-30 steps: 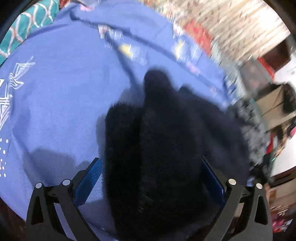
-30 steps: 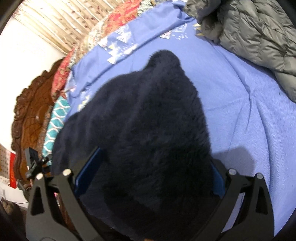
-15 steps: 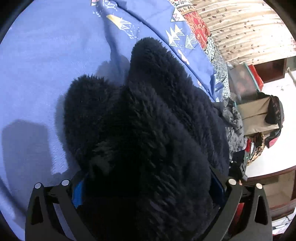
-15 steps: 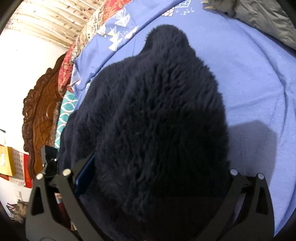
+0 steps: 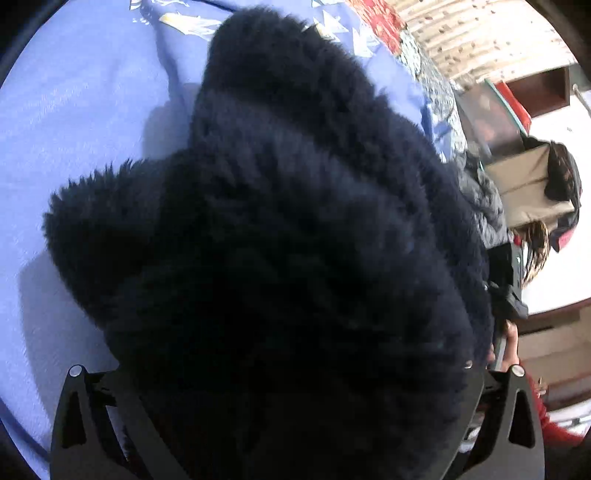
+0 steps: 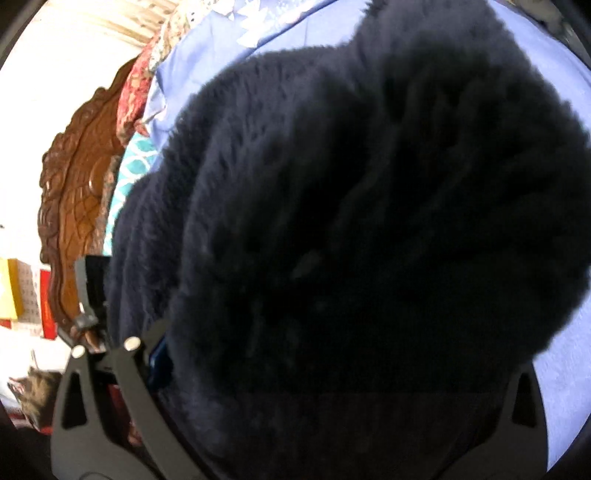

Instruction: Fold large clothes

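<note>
A dark navy fleece garment (image 5: 295, 240) fills most of the left wrist view and hangs over the blue bedsheet (image 5: 74, 122). My left gripper (image 5: 291, 398) is shut on the fleece; its fingertips are buried in the pile. The same fleece (image 6: 351, 221) fills the right wrist view. My right gripper (image 6: 332, 373) is shut on it too, with only a blue pad (image 6: 159, 365) showing at the left. The other gripper (image 6: 88, 295) shows at the left edge of the right wrist view.
A carved wooden headboard (image 6: 77, 192) and a teal patterned pillow (image 6: 129, 162) lie left in the right wrist view. Patterned quilts (image 5: 384, 22), a dark jacket (image 5: 484, 206) and boxes (image 5: 528, 188) lie right in the left wrist view.
Both grippers have lifted the fleece up off the sheet and closer to the cameras; it now fills far more of each view and hides the pads.
</note>
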`<move>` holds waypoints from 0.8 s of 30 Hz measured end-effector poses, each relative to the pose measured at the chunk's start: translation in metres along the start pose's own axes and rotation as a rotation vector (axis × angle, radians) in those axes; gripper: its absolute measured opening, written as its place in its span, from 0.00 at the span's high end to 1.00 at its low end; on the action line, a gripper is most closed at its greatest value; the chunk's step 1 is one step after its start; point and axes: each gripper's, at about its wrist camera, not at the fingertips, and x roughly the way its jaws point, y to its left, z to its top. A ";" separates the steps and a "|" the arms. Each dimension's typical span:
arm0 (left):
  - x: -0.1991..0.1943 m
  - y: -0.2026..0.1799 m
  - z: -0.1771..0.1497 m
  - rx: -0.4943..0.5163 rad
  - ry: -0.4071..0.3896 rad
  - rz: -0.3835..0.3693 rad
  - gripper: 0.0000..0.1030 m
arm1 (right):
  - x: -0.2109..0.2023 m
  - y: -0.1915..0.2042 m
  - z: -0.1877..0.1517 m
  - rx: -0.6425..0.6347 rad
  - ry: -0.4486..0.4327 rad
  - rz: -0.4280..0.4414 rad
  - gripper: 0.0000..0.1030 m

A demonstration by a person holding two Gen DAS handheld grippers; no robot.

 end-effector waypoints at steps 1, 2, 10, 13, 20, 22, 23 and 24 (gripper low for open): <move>-0.002 0.000 0.001 -0.017 -0.008 -0.020 -0.09 | -0.002 0.008 -0.002 0.011 0.003 0.080 0.15; -0.008 -0.001 -0.001 -0.022 -0.024 -0.042 -0.01 | -0.006 0.026 -0.005 -0.006 0.003 0.164 0.20; -0.106 -0.028 -0.023 0.052 -0.292 -0.265 0.21 | -0.019 0.210 0.015 -0.402 -0.026 0.264 0.42; -0.161 -0.022 -0.002 0.054 -0.431 -0.257 0.21 | -0.016 0.270 0.042 -0.509 -0.056 0.325 0.44; -0.284 0.020 0.082 0.090 -0.737 -0.041 0.21 | 0.062 0.389 0.148 -0.667 -0.120 0.365 0.44; -0.296 0.041 0.116 0.055 -0.815 0.091 0.20 | 0.104 0.415 0.193 -0.680 -0.161 0.318 0.43; -0.299 0.058 0.128 0.041 -0.851 0.170 0.16 | 0.126 0.425 0.210 -0.701 -0.194 0.251 0.38; -0.295 0.071 0.144 0.018 -0.881 0.270 0.09 | 0.158 0.431 0.232 -0.730 -0.274 0.056 0.23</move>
